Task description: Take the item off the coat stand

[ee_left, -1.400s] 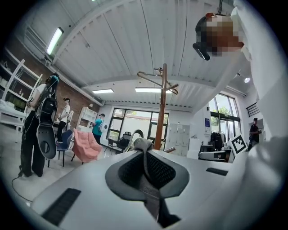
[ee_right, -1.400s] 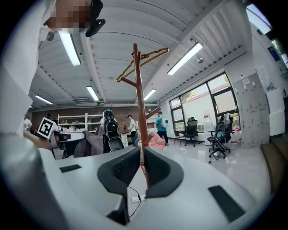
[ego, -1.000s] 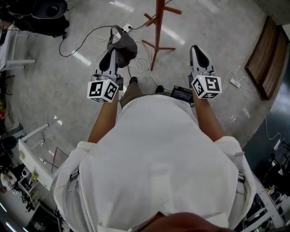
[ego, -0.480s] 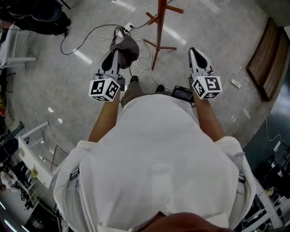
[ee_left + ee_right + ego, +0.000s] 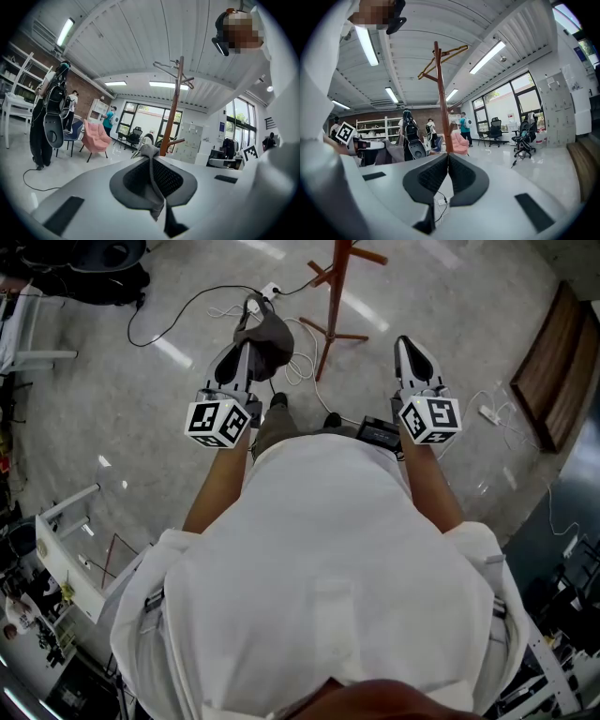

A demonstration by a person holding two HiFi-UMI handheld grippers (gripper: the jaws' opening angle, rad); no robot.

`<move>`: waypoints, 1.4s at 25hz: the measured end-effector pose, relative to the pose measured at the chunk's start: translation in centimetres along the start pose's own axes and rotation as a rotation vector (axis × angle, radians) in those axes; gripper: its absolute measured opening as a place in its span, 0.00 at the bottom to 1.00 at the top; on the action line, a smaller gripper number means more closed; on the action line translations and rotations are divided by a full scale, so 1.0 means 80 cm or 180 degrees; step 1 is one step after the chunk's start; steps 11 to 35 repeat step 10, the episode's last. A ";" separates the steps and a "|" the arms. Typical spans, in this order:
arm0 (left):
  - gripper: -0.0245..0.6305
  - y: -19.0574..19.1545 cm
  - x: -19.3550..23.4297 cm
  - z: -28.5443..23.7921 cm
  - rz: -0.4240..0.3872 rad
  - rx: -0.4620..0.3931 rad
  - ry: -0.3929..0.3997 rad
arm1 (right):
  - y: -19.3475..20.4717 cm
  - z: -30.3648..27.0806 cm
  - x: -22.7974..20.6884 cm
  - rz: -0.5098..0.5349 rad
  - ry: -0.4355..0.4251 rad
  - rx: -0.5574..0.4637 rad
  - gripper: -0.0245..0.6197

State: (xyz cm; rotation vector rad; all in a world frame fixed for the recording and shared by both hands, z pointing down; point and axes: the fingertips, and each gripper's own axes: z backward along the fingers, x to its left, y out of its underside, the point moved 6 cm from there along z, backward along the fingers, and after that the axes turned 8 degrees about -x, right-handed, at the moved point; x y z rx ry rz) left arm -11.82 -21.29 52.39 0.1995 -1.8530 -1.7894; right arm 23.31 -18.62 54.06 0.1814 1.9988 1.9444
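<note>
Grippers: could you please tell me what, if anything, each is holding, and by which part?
The left gripper pinches a fold of the grey cloth; the right gripper is shut on nothing.

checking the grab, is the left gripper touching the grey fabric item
Touching. The left gripper view shows the left gripper, jaws shut on a fold of the grey fabric item.

Left claw grips grey cloth; right claw closed, empty.
</note>
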 end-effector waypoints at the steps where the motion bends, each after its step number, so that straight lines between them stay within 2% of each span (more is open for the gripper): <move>1: 0.07 -0.001 0.000 0.002 0.0010 0.0004 -0.0004 | 0.000 0.001 0.001 -0.0017 0.0001 -0.0002 0.07; 10: 0.07 -0.023 0.011 0.014 0.0042 -0.0031 0.0073 | 0.008 -0.006 0.019 -0.0081 -0.0009 -0.0008 0.07; 35: 0.07 -0.023 0.011 0.014 0.0042 -0.0031 0.0073 | 0.008 -0.006 0.019 -0.0081 -0.0009 -0.0008 0.07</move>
